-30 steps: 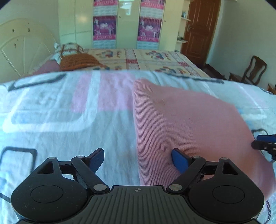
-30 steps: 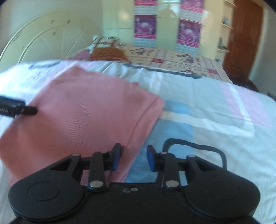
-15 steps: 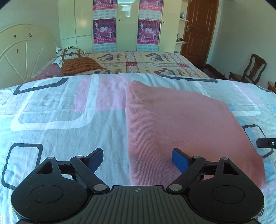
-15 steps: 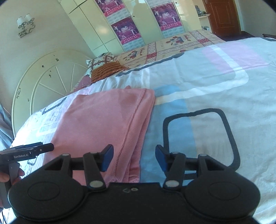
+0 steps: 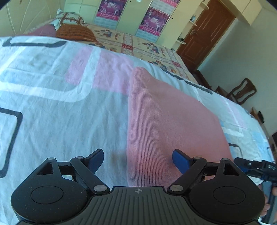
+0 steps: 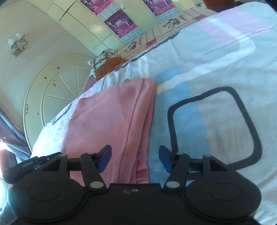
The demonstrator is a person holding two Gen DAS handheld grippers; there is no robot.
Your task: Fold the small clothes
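Observation:
A pink knit garment [image 5: 169, 121] lies folded flat on the bed. My left gripper [image 5: 137, 160] is open and empty, low over the garment's near left edge, which runs between its jaws. In the right wrist view the garment [image 6: 107, 117] shows stacked layers along its right edge. My right gripper [image 6: 135, 158] is open and empty, with that layered edge between its jaws. The right gripper also shows at the right edge of the left wrist view [image 5: 252, 167]. The left gripper's body shows at the left of the right wrist view [image 6: 29, 164].
The bed is covered by a white sheet [image 5: 52, 107] with pink, blue and black shapes. Pillows [image 5: 74, 31] lie by a cream headboard [image 6: 52, 97]. Beyond the bed stand a wardrobe with posters [image 5: 131, 13], a brown door [image 5: 206, 34] and a wooden chair [image 5: 242, 91].
Both grippers have dropped lower and closer to the garment's near edges. The right gripper has opened wider and tilted. The garment has not moved.

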